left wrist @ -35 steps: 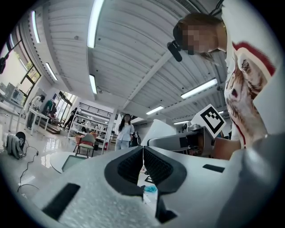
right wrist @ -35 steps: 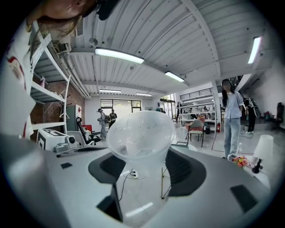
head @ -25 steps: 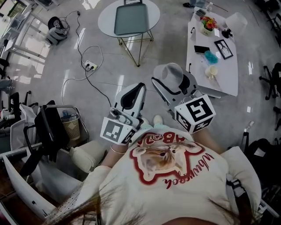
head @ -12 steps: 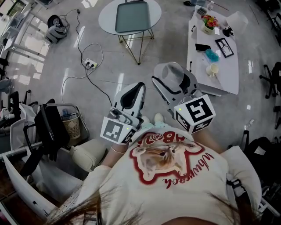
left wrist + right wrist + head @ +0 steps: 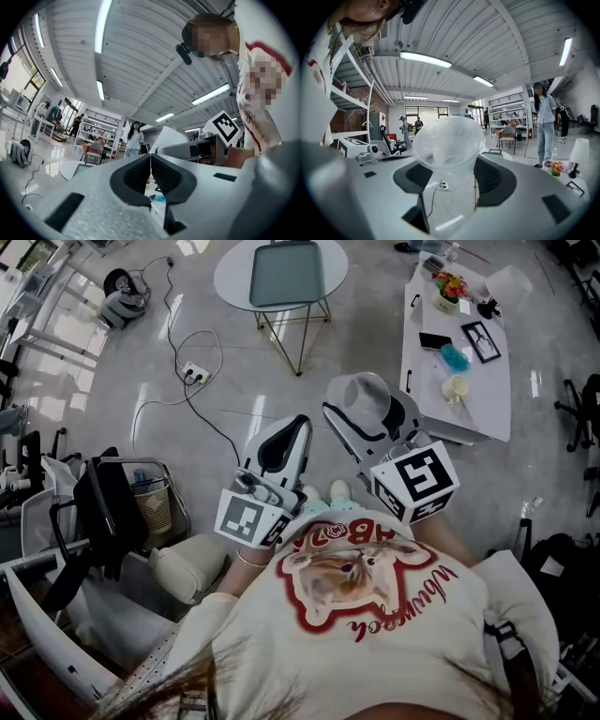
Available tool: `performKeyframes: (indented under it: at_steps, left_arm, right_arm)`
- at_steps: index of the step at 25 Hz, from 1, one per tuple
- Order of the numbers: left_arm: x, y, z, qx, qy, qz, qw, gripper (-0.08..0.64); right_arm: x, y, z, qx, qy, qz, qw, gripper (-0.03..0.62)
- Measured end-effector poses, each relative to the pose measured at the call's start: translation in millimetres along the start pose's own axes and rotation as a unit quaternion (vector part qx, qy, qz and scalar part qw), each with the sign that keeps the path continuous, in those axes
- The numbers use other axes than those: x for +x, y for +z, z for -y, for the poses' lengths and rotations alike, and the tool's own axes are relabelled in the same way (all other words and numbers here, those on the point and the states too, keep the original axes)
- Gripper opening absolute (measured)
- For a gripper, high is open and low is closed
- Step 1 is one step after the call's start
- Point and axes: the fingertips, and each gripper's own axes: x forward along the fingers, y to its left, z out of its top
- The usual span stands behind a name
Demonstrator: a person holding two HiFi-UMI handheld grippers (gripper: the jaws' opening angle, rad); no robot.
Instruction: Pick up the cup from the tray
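1. Grey floor (image 5: 366, 352) lies below. On it, well apart from both grippers, a round table (image 5: 228, 282) bears the tray (image 5: 284, 273).
2. Left gripper (image 5: 150, 174) has its jaws pressed together on nothing.
3. Right gripper (image 5: 451, 177) pinches the clear cup (image 5: 449, 140) between its jaws, far from the tray.

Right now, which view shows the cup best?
Right gripper view: the clear cup fills the centre, gripped between the jaws, with its rim and wall plain to see. The head view shows it from above, small and pale. I can make out no cup in the left gripper view.
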Motion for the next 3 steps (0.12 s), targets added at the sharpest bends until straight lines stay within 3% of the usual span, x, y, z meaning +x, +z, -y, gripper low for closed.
performKeyframes:
  at_steps: [3]
  left_arm:
    - [-3.2, 1.1, 0.3, 0.0, 0.0, 0.001, 1.0, 0.015]
  right_arm:
    - [-0.9, -0.3, -2.7, -0.002, 0.0, 0.0, 1.0, 0.287]
